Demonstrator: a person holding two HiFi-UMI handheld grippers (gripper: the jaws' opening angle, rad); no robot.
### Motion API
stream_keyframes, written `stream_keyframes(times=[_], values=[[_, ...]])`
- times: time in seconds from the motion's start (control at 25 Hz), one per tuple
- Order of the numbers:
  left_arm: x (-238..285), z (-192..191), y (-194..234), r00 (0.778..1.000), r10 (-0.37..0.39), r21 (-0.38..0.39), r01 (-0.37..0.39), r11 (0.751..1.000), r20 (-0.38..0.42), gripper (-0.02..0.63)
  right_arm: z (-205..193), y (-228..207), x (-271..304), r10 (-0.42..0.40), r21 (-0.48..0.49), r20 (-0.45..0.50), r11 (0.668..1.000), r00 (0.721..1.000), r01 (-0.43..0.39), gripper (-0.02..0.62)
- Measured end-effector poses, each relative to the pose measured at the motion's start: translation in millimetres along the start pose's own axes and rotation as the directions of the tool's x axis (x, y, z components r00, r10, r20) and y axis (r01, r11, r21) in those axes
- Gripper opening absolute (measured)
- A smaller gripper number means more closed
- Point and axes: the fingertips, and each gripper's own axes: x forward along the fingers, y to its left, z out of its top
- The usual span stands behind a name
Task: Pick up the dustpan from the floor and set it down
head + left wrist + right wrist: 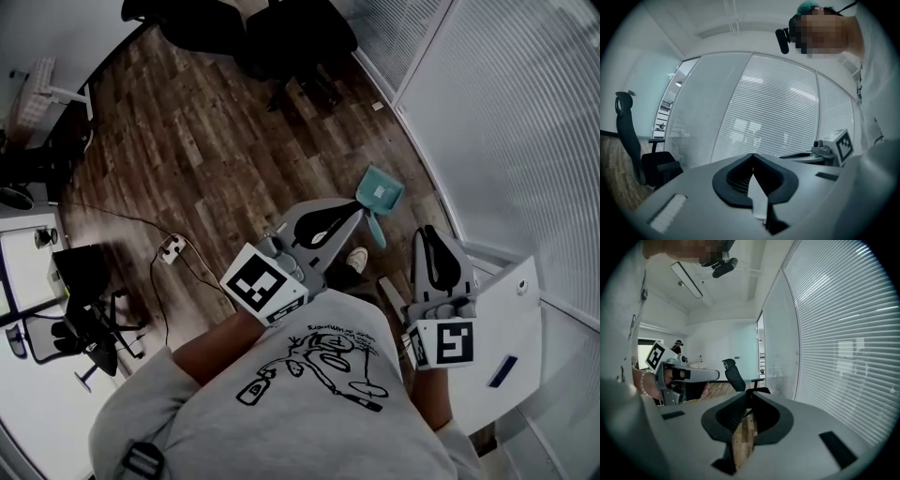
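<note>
**A:** Hand pose, nearest first?

**B:** Both hands are out in front of the chest, side by side and apart. The left gripper angles across toward the glass wall and sits close to level: its own view shows the blinds, not the floor. The right gripper points straight ahead, tipped slightly down.

**A:** Edges and room to move?

**B:** A shoe shows on the wood floor just below the left gripper. A white panel stands close beside the right gripper. The glass wall curves along the whole right side. To the left, a power strip and its cable lie on the floor. The boards ahead lie bare as far as the office chairs at the far end.

**A:** Where is the dustpan?

**B:** The teal dustpan lies on the floor near the foot of the glass wall, handle toward the person. In the head view the left gripper's tip lies just beside that handle. Neither gripper touches it.

**A:** Jaws?

**B:** On the left gripper the tips meet and nothing is between them. The right gripper is likewise closed and empty, with only floor showing through the gap behind the tips.
</note>
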Motion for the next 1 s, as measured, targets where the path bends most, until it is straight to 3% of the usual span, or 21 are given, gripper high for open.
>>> stream_keyframes(times=[0.32,0.72,1.0], values=[[-3.1,-3.2,7.1,1.0,0.008,0.001,-0.008,1.0,-0.002,0.002,-37.1,4.2,23.6,0.022,0.036,-0.04,0.999,0.999,-0.021,0.009],[-10.0,0.7,11.9,1.0,0.019,0.008,-0.019,1.0,0.001,0.002,-178.2,10.8,69.1,0.088,0.047,-0.274,0.996,0.958,-0.078,0.097],[-13.0,-0.2,17.1,1.0,0.031,0.001,-0.031,1.0,-0.005,0.002,-240.7,6.2,88.6,0.106,0.057,-0.369,0.994,0.924,-0.091,0.114]])
